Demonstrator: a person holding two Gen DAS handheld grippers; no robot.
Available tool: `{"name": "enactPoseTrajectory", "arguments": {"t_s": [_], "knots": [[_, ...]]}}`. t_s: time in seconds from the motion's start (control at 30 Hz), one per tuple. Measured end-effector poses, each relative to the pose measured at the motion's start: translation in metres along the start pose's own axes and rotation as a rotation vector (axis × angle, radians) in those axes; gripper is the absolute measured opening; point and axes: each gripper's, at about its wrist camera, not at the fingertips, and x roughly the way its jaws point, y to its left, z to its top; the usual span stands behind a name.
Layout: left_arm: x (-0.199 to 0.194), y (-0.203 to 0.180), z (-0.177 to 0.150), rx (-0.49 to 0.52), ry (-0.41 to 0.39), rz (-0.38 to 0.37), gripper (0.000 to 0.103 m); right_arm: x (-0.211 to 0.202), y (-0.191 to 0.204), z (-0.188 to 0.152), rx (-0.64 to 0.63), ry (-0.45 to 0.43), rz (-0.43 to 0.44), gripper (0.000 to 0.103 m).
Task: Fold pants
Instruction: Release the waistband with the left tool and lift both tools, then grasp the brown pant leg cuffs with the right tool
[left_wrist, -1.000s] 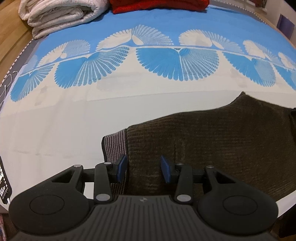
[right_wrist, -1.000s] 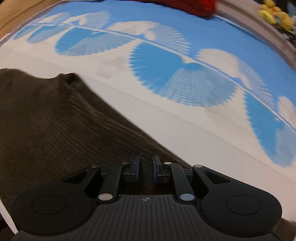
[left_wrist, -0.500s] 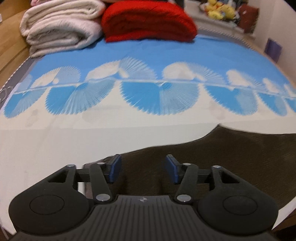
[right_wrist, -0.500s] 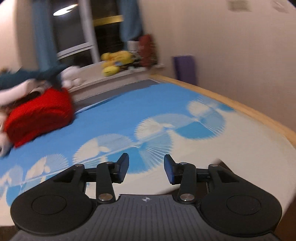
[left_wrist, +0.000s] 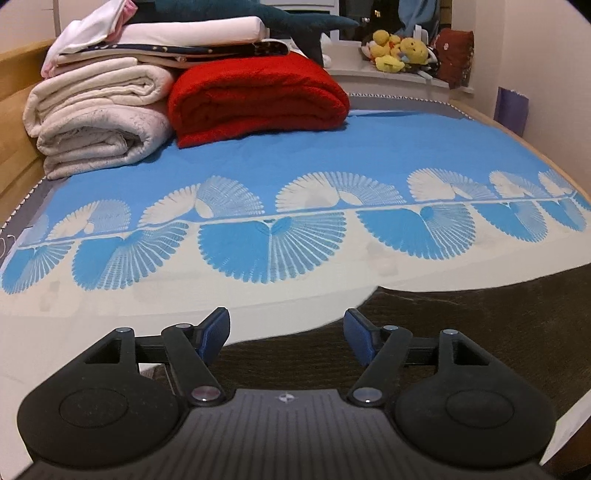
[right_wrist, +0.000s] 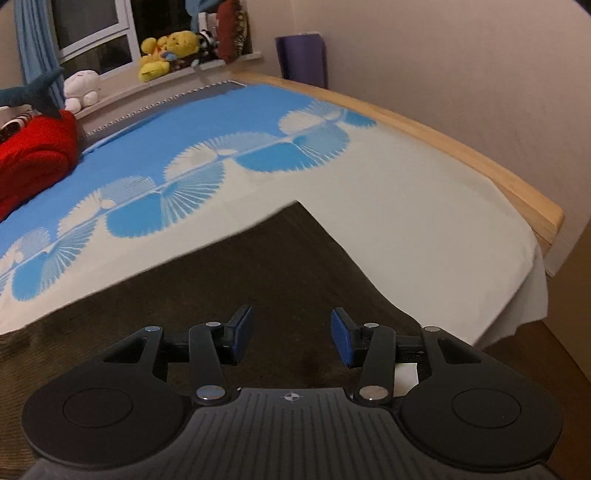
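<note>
The dark brown ribbed pants (left_wrist: 461, 325) lie flat on the bed near its front edge, and they also fill the lower middle of the right wrist view (right_wrist: 258, 277). My left gripper (left_wrist: 286, 334) is open and empty, held just above the pants' left end. My right gripper (right_wrist: 291, 338) is open and empty, held above the pants' right part, near their far corner (right_wrist: 297, 205).
The bed has a blue and white fan-patterned sheet (left_wrist: 332, 166). Folded white blankets (left_wrist: 96, 122) and a red blanket (left_wrist: 258, 96) are stacked at the far end. A wooden bed frame (right_wrist: 461, 155) and a wall border the right side. Plush toys (right_wrist: 170, 51) sit on the windowsill.
Both grippers opened and let go of the pants. Both lifted and tilted up, so more of the room shows. The pants now lie flat on the bed.
</note>
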Motion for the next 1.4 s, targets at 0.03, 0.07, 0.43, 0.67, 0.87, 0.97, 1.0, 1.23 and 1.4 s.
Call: {"name": "enactPoseTrajectory", "arguments": {"t_s": [0.03, 0.07, 0.43, 0.67, 0.87, 0.97, 1.0, 1.23, 1.4], "knots": [[0.001, -0.004, 0.000, 0.006, 0.009, -0.010, 0.073, -0.005, -0.003, -0.004, 0.017, 0.001, 0.005, 0.048], [0.003, -0.009, 0.000, 0.016, 0.012, -0.009, 0.073, -0.005, -0.007, -0.007, 0.041, 0.009, 0.011, 0.048], [0.022, -0.009, 0.008, -0.023, 0.034, 0.035, 0.058, 0.007, -0.002, -0.006, 0.100, 0.026, 0.055, 0.048], [0.023, -0.005, 0.010, -0.024, 0.039, 0.031, 0.054, 0.009, -0.012, -0.007, 0.155, 0.035, 0.042, 0.048], [0.027, 0.000, 0.007, -0.010, 0.062, 0.046, 0.054, 0.024, -0.045, -0.014, 0.417, 0.121, 0.083, 0.049], [0.028, 0.003, 0.004, -0.006, 0.078, 0.055, 0.054, 0.033, -0.063, -0.022, 0.547, 0.165, 0.068, 0.049], [0.028, 0.003, 0.003, -0.006, 0.079, 0.057, 0.054, 0.036, -0.068, -0.024, 0.581, 0.176, 0.060, 0.049], [0.029, 0.008, 0.001, -0.007, 0.087, 0.064, 0.054, 0.059, -0.088, -0.040, 0.749, 0.226, 0.013, 0.049], [0.028, 0.011, -0.001, -0.007, 0.092, 0.067, 0.055, 0.072, -0.098, -0.041, 0.812, 0.186, 0.017, 0.049]]}}
